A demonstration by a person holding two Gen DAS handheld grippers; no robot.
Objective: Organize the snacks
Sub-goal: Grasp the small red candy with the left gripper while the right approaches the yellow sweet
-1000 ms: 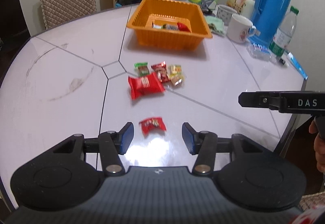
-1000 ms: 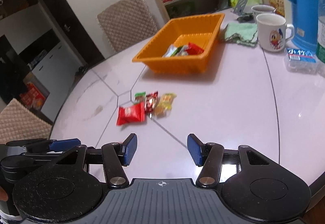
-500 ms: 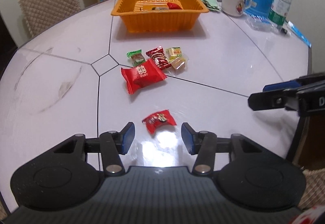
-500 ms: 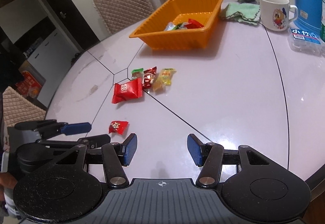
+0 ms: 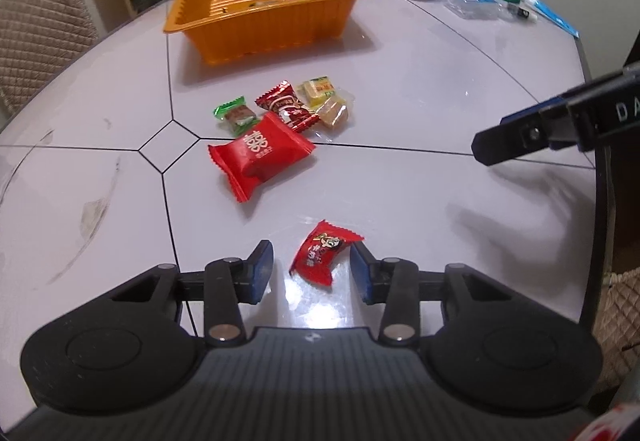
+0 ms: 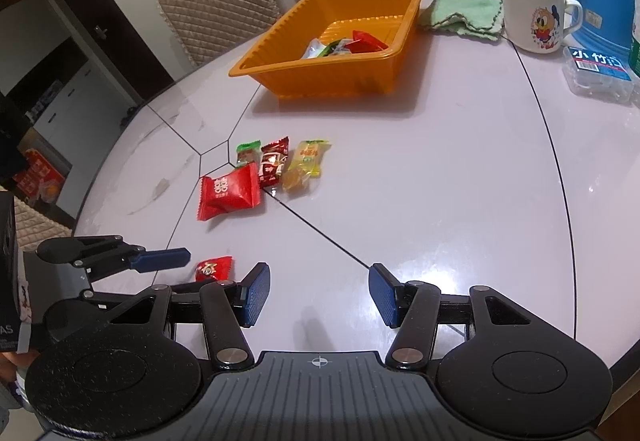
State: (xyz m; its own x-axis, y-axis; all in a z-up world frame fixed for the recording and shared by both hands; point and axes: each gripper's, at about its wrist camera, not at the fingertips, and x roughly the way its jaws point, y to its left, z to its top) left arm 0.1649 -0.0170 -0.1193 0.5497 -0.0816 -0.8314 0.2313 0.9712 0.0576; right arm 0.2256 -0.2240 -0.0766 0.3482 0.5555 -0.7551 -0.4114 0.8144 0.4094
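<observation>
Closing around a small red candy wrapper with a cartoon print (image 5: 323,257), the left hand-held gripper (image 5: 312,272) has its blue pads (image 5: 261,275) on either side of the sweet, which lies flat on the glossy white counter (image 5: 420,89); the right pad looks just at the wrapper's edge, the left one not yet touching. Ahead of it lies a larger red foil packet (image 5: 260,155), and beyond that a cluster of green, dark red and yellow wrapped sweets (image 5: 288,107). Farther ahead stands the orange ribbed plastic tray (image 5: 264,27) with a few snacks inside. The right hand-held gripper (image 6: 319,295) hovers with its jaws apart and nothing between them, just to the right of the left one.
</observation>
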